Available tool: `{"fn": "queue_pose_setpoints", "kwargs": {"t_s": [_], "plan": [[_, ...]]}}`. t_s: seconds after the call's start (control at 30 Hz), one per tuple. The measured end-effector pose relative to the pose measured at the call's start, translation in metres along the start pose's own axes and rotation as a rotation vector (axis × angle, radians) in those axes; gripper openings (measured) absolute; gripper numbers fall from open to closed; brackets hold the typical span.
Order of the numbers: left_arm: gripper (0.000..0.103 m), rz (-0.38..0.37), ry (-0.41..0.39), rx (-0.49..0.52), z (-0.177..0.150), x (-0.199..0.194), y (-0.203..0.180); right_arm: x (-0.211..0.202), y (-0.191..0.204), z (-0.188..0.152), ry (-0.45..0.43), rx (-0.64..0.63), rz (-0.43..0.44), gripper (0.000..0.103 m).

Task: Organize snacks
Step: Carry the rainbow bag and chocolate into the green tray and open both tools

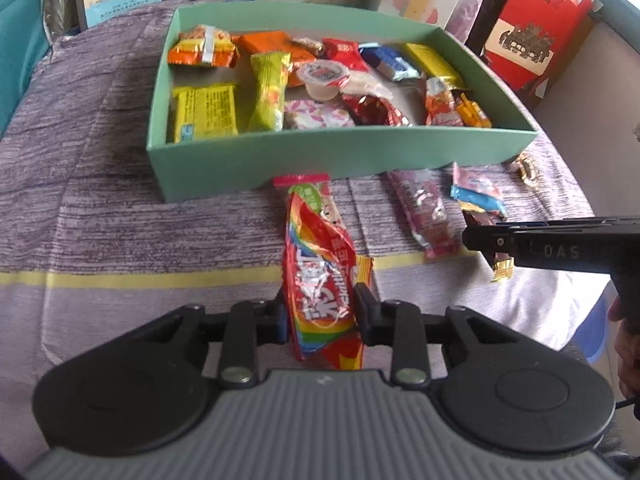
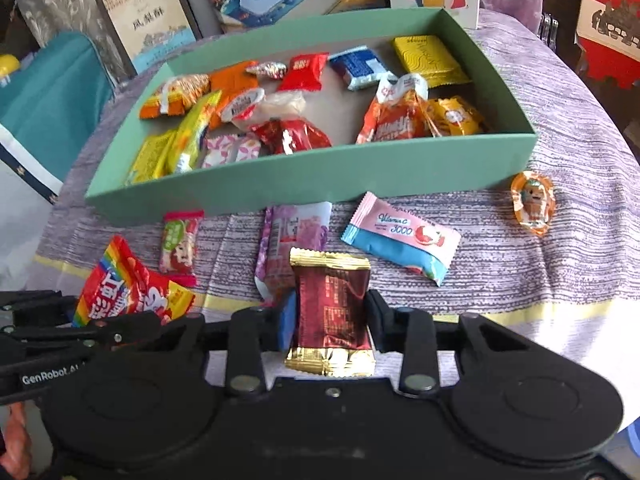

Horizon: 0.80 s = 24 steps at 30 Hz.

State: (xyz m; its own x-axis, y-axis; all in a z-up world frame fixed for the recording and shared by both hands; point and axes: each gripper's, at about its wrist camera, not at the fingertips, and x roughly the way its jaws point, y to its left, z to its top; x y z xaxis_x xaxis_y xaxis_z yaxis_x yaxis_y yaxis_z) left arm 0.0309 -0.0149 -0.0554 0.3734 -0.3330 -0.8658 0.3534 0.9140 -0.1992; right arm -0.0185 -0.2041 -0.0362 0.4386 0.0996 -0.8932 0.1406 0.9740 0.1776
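Observation:
My left gripper [image 1: 321,309] is shut on a red rainbow-striped candy bag [image 1: 320,256], which lies lengthwise on the purple cloth just in front of the green box [image 1: 340,156]. My right gripper [image 2: 331,318] is shut on a dark red packet with gold ends [image 2: 332,300], its pads against both long sides. The green box [image 2: 312,184] is open and holds several wrapped snacks. Seen from the right wrist, the rainbow bag [image 2: 128,284] sits at the left, partly under the left gripper's black frame.
Loose on the cloth before the box are a small red-green candy [image 2: 179,242], a pink-purple packet [image 2: 290,232], a pink-blue sachet [image 2: 400,238] and an orange-wrapped figure sweet [image 2: 534,204]. A red carton [image 1: 532,28] and printed boxes stand behind. A teal chair [image 2: 52,92] is at the left.

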Motion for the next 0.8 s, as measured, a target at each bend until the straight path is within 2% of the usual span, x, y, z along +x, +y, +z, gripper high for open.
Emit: {"fn": "queue_pose_setpoints", "kwargs": {"t_s": [0.17,0.33,0.53,0.8], "plan": [[0.03,-0.016,-0.041,0.004,0.014,-0.021,-0.007,-0.022,-0.005,0.01,-0.045,0.003,0.061,0.035],[0.03,-0.021,-0.09,0.015,0.047,-0.029,-0.018,-0.04,-0.016,0.041,-0.122,0.007,0.099,0.036],[0.03,-0.032,-0.098,0.048,0.106,-0.002,-0.045,-0.034,-0.041,0.088,-0.168,0.067,0.109,0.036],[0.03,-0.036,-0.073,0.095,0.162,0.054,-0.082,0.005,-0.069,0.138,-0.151,0.121,0.124,0.036]]}}
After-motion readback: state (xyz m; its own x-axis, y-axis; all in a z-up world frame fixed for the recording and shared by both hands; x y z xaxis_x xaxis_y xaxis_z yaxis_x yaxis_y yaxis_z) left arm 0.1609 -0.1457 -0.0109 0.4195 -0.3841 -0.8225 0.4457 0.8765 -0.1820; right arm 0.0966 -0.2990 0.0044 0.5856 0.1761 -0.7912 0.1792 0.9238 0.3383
